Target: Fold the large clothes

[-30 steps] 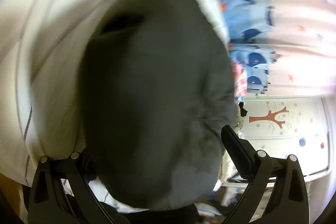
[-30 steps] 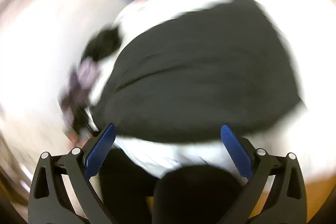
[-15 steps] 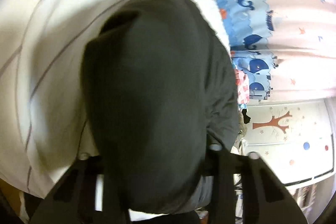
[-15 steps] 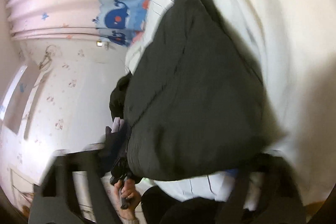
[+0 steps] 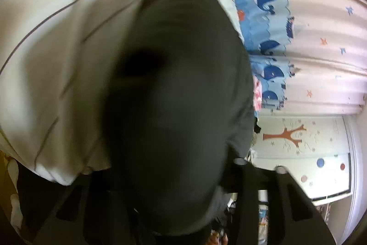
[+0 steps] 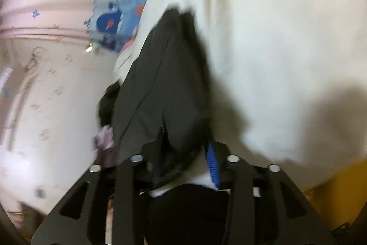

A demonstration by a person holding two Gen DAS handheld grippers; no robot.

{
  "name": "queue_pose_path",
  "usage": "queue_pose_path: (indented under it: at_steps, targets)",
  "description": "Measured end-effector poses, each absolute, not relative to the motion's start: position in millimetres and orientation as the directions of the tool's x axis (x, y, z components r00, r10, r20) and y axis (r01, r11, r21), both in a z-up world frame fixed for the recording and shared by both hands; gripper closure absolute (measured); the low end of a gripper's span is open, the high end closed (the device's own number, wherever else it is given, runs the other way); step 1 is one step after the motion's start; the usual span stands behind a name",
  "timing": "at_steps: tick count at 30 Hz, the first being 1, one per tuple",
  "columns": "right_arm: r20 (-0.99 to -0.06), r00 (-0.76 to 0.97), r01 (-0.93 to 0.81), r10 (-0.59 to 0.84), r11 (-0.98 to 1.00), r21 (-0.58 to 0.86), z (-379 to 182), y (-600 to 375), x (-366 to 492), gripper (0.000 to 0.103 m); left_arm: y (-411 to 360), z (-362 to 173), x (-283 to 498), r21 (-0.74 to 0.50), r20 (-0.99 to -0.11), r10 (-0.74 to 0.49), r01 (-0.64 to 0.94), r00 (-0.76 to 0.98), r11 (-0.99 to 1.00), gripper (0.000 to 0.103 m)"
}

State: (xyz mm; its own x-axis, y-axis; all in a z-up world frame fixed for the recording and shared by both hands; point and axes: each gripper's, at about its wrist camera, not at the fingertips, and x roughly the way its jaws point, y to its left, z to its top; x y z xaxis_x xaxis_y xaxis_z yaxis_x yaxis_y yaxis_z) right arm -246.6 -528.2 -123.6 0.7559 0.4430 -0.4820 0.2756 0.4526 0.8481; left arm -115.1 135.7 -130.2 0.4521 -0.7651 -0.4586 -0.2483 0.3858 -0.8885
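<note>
Dark garment (image 6: 160, 93) — a large grey-black piece, too bunched to tell what kind — hangs over the white bedsheet (image 6: 275, 38), lifted off it at the near end and draping away toward the whale-print curtain (image 6: 110, 20). The right gripper (image 6: 183, 160) has its fingers (image 6: 212, 160) drawn together on a bunched edge of the cloth. In the left wrist view the garment (image 5: 179, 107) fills the frame and covers the left gripper (image 5: 165, 199); whether its fingers are pinched on the cloth cannot be told, though the fabric lies right between them.

To do this step well, both grips should probably hold one edge taut and level, well apart, so the cloth hangs flat before being laid down — a sagging middle would likely crease the fold.

From the right wrist, the long axis runs from the fingers up and away, narrowing to a far tip that points toward the curtain.
</note>
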Motion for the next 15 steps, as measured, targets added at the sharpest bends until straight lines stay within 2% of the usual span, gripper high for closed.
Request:
queue_pose_path:
  at_steps: [2, 3, 5, 6, 10, 13, 15]
  targets:
    - [-0.527, 0.789, 0.306, 0.317, 0.541, 0.784, -98, -530, -260, 0.064, 135, -130, -111, -0.886, -0.462, -0.762, -0.271, 0.454, 0.377, 0.046]
    - [-0.541, 0.807, 0.305, 0.237, 0.618, 0.725, -72, -526, -261, 0.064, 134, -130, -108, -0.884, -0.465, -0.758, -0.28, 0.458, 0.374, 0.038]
    - [-0.521, 0.828, 0.243, 0.206, 0.705, 0.666, -34, -508, -247, 0.052, 128, -129, -96, -0.88, -0.47, -0.751, -0.303, 0.463, 0.365, 0.03]
    - [-0.526, 0.822, 0.19, 0.218, 0.765, 0.615, -11, -488, -223, 0.042, 122, -129, -97, -0.88, -0.471, -0.75, -0.304, 0.464, 0.365, 0.027]
    - [-0.617, 0.741, -0.005, 0.265, 0.921, 0.39, 26, -407, -119, 0.022, 120, -131, -90, -0.874, -0.482, -0.74, -0.316, 0.469, 0.369, 0.027]
    - [-0.704, 0.68, -0.071, 0.205, 0.974, 0.215, 11, -354, -36, 0.021, 124, -130, -96, -0.879, -0.475, -0.732, -0.297, 0.489, 0.372, 0.028]
    - [-0.762, 0.638, -0.055, 0.108, 0.994, 0.096, -16, -326, 10, 0.019, 119, -123, -98, -0.877, -0.48, -0.716, -0.259, 0.507, 0.405, 0.039]
